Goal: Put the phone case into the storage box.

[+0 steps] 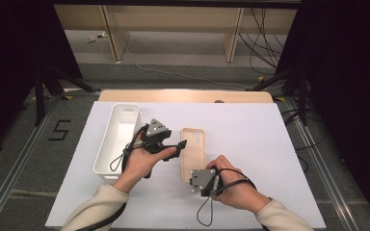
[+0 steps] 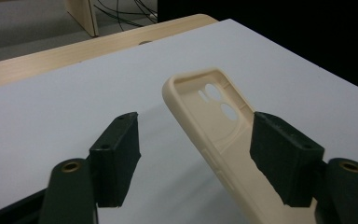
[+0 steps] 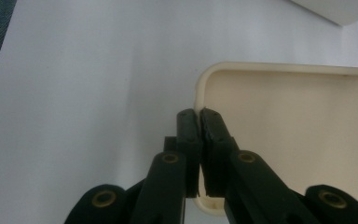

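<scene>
High view showed a white sheet [image 1: 250, 130] covering the table, with items logged left to right. At the left sat a long white bin [image 1: 118, 137], open-topped; its interior looked empty as far as visible, the near end partly hidden by the left hand [image 1: 142, 163]. Just right of the bin, the left gripper [image 1: 171, 144] was held with jaws apart, pointed toward the cream phone case [image 1: 192, 144]. In the left gripper view the jaws stood wide on either side of the case's long edge, the right jaw overlapping the case; contact could not be confirmed.

The phone case lay at mid-table, hollow side up, camera cut-outs at its far end, well clear of the bin.

At the near end of the case, the right gripper [image 1: 197, 180] was clamped on the case's rim. In the right gripper view the jaws were pressed together over the thin wall near a corner [image 3: 205, 77]. Judgement: the right tool pinned or lifted that end so the left could take the side; the bin seemed the probable destination.
</scene>
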Demonstrator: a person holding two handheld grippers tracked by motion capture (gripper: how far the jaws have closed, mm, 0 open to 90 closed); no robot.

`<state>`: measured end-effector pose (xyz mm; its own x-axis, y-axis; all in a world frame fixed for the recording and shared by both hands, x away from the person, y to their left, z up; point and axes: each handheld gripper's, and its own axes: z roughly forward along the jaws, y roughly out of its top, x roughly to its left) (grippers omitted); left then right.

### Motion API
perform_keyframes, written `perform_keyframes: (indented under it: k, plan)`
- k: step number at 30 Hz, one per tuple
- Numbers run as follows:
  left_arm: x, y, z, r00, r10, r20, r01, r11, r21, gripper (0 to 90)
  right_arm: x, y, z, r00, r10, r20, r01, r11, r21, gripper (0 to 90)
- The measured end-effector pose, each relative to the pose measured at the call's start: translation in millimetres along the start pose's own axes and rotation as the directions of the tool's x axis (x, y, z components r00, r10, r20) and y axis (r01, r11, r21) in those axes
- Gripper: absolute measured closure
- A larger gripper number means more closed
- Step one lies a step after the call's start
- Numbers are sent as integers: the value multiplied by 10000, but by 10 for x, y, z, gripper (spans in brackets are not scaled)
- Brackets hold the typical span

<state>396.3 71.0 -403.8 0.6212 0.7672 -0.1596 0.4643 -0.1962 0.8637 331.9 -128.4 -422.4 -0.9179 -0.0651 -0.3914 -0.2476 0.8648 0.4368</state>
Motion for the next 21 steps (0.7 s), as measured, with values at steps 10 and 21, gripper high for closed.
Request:
perform_keyframes:
  k: [10, 21]
  plan:
    - [34, -9, 99, 9970, -760, 119, 759, 9971, 53, 435, 21, 54, -7, 9997, -224, 45, 224, 9997, -13, 881]
    - [77, -8, 129, 9861, -1595, 473, 1600, 9871, -81, 600, 52, 98, -4, 9986, -511, 106, 511, 9987, 17, 881]
